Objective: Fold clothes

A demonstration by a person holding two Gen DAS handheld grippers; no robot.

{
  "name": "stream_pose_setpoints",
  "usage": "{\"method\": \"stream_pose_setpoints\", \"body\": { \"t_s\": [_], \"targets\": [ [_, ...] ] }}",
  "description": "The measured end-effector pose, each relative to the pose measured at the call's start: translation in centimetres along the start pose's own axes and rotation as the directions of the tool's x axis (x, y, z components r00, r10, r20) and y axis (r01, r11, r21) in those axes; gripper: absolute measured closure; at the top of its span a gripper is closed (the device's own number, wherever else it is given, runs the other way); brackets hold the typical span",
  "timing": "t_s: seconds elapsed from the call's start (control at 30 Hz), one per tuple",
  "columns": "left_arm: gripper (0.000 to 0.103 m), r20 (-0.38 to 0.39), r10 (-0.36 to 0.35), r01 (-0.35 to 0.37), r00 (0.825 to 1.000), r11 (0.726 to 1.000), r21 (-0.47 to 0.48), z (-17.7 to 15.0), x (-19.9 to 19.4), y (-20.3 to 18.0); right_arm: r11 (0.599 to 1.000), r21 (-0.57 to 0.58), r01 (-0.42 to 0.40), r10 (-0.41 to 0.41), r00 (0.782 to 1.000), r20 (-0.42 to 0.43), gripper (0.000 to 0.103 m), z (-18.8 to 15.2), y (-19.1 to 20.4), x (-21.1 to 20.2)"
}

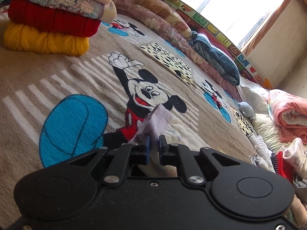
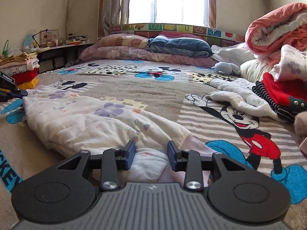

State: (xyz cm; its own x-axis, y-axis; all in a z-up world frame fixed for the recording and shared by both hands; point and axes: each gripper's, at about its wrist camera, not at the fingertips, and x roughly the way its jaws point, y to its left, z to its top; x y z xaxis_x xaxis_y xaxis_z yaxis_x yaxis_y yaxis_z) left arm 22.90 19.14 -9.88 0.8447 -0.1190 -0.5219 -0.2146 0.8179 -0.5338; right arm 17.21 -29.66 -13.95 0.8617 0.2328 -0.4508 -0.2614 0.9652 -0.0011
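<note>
A white floral garment (image 2: 99, 118) with a lilac edge lies stretched across the Mickey Mouse blanket (image 2: 153, 88). My left gripper (image 1: 154, 143) is shut on its lilac corner (image 1: 155, 120) and shows at the far left of the right wrist view (image 2: 11, 92). My right gripper (image 2: 151, 153) is open, its jaws either side of the garment's near end, low over it.
A stack of folded clothes (image 1: 51, 19) stands at the bed's left, also in the right wrist view (image 2: 23, 69). Unfolded clothes (image 2: 268, 94) and a pink quilt (image 2: 278, 28) lie at the right. Pillows (image 2: 145, 48) and a grey plush toy (image 2: 226, 67) sit by the headboard.
</note>
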Motion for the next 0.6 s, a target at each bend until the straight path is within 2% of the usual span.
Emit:
{"method": "stream_pose_setpoints", "body": {
  "t_s": [0.07, 0.13, 0.17, 0.23, 0.27, 0.3, 0.37, 0.4, 0.43, 0.47, 0.5, 0.57, 0.6],
  "targets": [
    [0.096, 0.015, 0.002, -0.002, 1.000, 1.000, 0.023, 0.1, -0.2, -0.4, 1.000, 0.007, 0.004, -0.004, 1.000, -0.009, 0.066, -0.1, -0.1, 0.1],
    [0.094, -0.015, 0.036, -0.035, 0.999, 0.999, 0.036, -0.2, 0.9, -0.1, 1.000, 0.012, 0.003, -0.003, 1.000, -0.018, 0.066, -0.4, -0.3, 0.6],
    [0.091, 0.003, 0.063, -0.063, 0.998, 0.996, 0.068, -0.2, 0.5, -0.5, 1.000, 0.007, 0.007, -0.007, 1.000, -0.017, 0.066, -0.4, -0.2, 0.5],
    [0.078, 0.042, 0.115, -0.119, 0.993, 0.984, 0.130, -0.3, -0.2, -1.4, 1.000, -0.007, 0.019, -0.019, 1.000, -0.006, 0.066, -0.3, 0.1, 0.2],
    [0.078, 0.065, 0.137, -0.147, 0.988, 0.975, 0.165, -0.3, -0.6, -2.0, 1.000, -0.016, 0.027, -0.027, 1.000, 0.004, 0.065, -0.2, 0.3, 0.0],
    [0.078, 0.100, 0.138, -0.159, 0.985, 0.958, 0.241, -0.3, -1.3, -3.1, 0.999, -0.025, 0.034, -0.034, 0.999, 0.014, 0.064, -0.1, 0.5, -0.3],
    [0.078, 0.093, 0.056, -0.089, 0.994, 0.913, 0.397, -0.5, -2.3, -5.2, 0.998, -0.044, 0.042, -0.040, 0.998, 0.040, 0.063, 0.2, 0.9, -1.0],
    [0.078, 0.043, -0.040, 0.012, 0.998, 0.857, 0.516, -1.4, -2.9, -6.5, 0.998, -0.055, 0.041, -0.038, 0.998, 0.056, 0.063, 0.4, 1.2, -1.4],
    [0.075, -0.019, -0.129, 0.113, 0.991, 0.776, 0.620, -2.4, -3.5, -7.8, 0.997, -0.072, 0.032, -0.027, 0.997, 0.068, 0.062, 0.7, 1.6, -1.7],
    [0.075, -0.087, -0.206, 0.206, 0.975, 0.678, 0.706, -3.3, -4.1, -9.1, 0.996, -0.090, 0.022, -0.015, 0.997, 0.080, 0.061, 0.9, 2.0, -2.0],
    [0.075, -0.133, -0.256, 0.264, 0.957, 0.586, 0.766, -4.9, -4.5, -10.0, 0.994, -0.111, 0.018, -0.008, 0.997, 0.082, 0.061, 0.9, 2.5, -2.0],
    [0.075, -0.252, -0.312, 0.368, 0.916, 0.406, 0.836, -8.5, -4.9, -11.8, 0.992, -0.125, -0.004, 0.013, 0.998, 0.068, 0.061, 0.8, 3.0, -1.9],
    [0.075, -0.281, -0.301, 0.378, 0.911, 0.337, 0.862, -10.1, -4.7, -12.4, 0.991, -0.132, -0.015, 0.023, 0.998, 0.061, 0.061, 0.7, 3.3, -1.8]
  ]
}}
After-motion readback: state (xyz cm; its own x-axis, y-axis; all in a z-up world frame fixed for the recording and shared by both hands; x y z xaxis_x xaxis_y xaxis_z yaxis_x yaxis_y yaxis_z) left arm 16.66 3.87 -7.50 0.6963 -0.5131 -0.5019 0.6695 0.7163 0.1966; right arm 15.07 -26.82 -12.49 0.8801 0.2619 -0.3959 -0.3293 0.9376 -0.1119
